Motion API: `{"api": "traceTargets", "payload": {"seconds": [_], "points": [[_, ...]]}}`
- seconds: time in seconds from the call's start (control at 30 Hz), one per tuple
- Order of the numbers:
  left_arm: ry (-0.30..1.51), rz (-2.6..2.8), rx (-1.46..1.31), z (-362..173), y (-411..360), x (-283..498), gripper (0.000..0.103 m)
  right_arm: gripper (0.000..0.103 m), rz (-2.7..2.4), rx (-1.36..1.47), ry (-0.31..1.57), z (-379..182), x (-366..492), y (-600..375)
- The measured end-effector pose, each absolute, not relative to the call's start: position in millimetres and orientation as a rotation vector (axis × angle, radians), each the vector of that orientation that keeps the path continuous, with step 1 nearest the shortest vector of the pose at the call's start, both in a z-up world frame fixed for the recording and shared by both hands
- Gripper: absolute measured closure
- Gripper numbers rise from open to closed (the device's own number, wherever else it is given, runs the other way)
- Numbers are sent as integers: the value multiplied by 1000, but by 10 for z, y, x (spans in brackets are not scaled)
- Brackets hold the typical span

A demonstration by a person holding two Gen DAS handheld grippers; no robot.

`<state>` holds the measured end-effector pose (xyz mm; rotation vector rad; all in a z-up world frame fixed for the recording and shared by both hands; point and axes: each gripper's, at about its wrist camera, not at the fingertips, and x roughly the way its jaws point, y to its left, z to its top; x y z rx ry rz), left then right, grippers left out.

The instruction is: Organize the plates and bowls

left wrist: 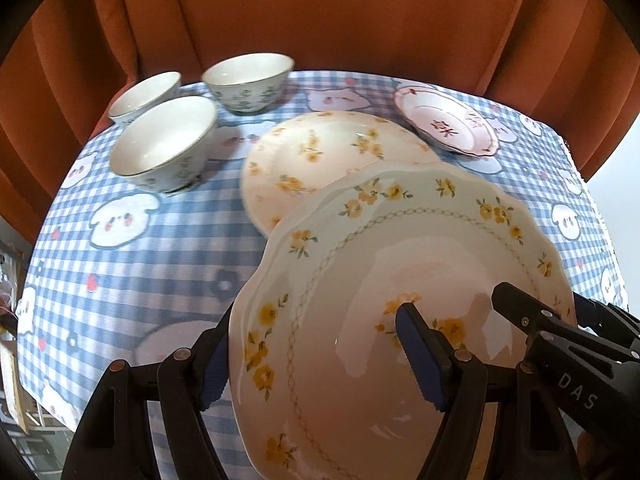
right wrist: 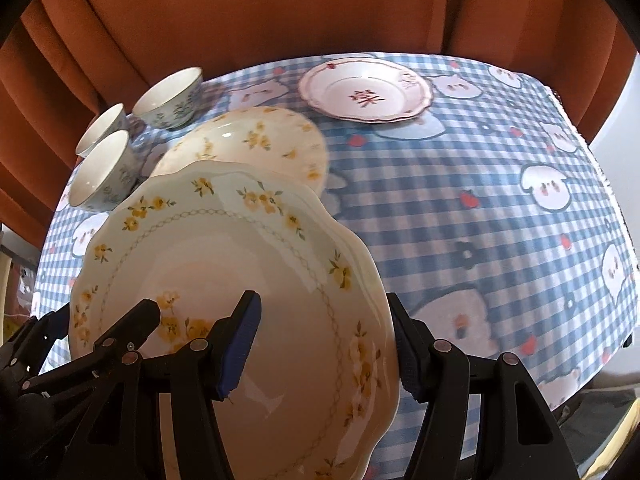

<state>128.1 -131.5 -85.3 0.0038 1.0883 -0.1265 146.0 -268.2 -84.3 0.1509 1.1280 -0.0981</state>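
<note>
Scalloped plate (left wrist: 360,280) | left fingers (left wrist: 316,356) gripping its left rim | right fingers (right wrist: 324,356) gripping right rim | both hanging over worktop (right wrist: 480,200)

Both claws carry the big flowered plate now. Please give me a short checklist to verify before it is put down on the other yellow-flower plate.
1. Left claw grips the carried plate at its rim, one finger above, one below: ok.
2. Right claw grips the opposite rim the same way: ok.
3. Lower plate on the table is empty: ok.
4. Three bowls stand apart from the lower plate: ok.
5. Pink plate is apart from the stacking spot: ok.
6. Carried plate centred over lower plate: not ok, it only partly overlaps it.
</note>
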Motion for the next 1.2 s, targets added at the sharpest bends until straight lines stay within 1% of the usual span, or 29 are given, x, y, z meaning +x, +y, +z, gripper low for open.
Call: {"api": "traceTargets", "payload": {"seconds": [0.3,0.6,0.93,1.2], "points": [[1103,-144,-6,-1015,-1914,1283,27,37,-116,149,1151,-935,1390,-3297],[1128,-128,13,-1188,-2310,1306,27,37,-119,151,1171,-1041,1382,-3697],[1185,-123,13,-1404,-2530,1299,27,37,-119,161,1246,-1312,1341,-3941],[1211,-72,39,-1492,-2509,1338,25,37,-60,172,1276,-1475,1387,-3917]]}}
